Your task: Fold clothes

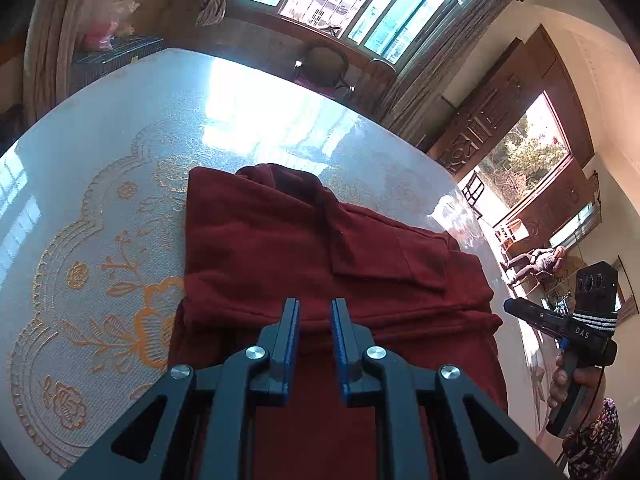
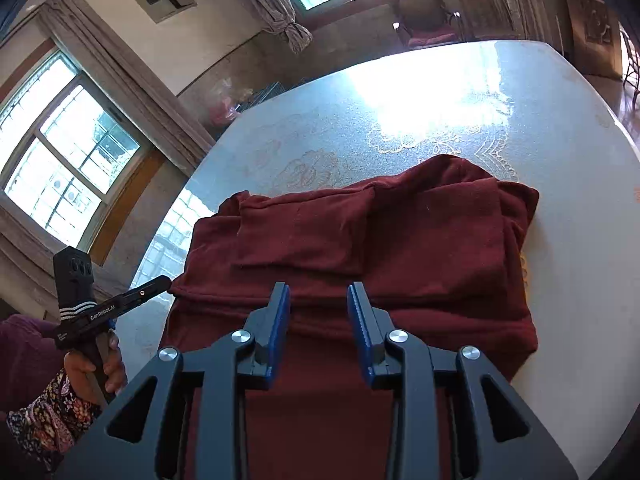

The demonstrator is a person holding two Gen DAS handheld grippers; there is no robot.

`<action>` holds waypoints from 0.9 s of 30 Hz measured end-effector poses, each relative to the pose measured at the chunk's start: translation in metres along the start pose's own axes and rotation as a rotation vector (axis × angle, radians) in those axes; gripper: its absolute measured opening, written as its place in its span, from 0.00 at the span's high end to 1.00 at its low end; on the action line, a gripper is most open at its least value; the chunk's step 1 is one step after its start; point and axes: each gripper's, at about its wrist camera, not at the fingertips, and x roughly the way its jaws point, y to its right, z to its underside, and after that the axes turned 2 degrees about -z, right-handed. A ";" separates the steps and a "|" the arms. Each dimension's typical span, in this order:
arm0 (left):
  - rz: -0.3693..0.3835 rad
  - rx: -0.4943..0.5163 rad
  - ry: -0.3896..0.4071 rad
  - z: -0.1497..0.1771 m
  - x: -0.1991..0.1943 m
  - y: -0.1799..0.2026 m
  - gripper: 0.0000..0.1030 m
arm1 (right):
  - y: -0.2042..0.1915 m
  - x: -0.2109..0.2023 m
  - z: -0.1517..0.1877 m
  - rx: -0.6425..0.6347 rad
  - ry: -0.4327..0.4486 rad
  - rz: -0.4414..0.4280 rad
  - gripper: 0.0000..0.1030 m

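Note:
A dark red garment (image 1: 320,248) lies folded into a thick rectangle on the round table (image 1: 100,160); its layered edges and a collar-like bump show at the far end. My left gripper (image 1: 315,308) hovers over the garment's near part, open, with nothing between its blue pads. In the right wrist view the same garment (image 2: 400,240) fills the middle, and my right gripper (image 2: 318,292) is open above its near edge, holding nothing. Each gripper shows side-on in the other's view: the right gripper (image 1: 512,306) off the table's edge, the left gripper (image 2: 166,280) beside the garment's left corner.
The table (image 2: 560,160) has a glossy cover over gold floral embroidery, and its edge curves close to the garment's right side. A chair (image 1: 324,64) stands at the far side below a window. A person sits far off (image 1: 544,262). A dark crate (image 1: 116,52) stands back left.

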 end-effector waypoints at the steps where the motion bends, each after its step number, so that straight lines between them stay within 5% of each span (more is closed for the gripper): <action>1: -0.010 0.018 -0.007 0.009 -0.007 -0.002 0.85 | -0.003 -0.016 0.013 0.003 0.005 0.006 0.64; 7: -0.093 0.137 -0.061 0.065 -0.047 -0.013 0.84 | -0.014 -0.087 0.113 0.087 0.031 0.123 0.62; 14: -0.161 0.236 -0.121 0.126 -0.087 -0.028 0.80 | -0.026 -0.108 0.217 0.187 -0.010 0.299 0.61; 23: -0.025 0.096 -0.174 0.164 -0.121 -0.061 0.55 | -0.020 -0.139 0.261 0.287 0.016 0.321 0.50; 27: 0.023 0.057 -0.192 0.170 -0.118 -0.063 0.53 | -0.009 -0.140 0.268 0.306 -0.020 0.314 0.50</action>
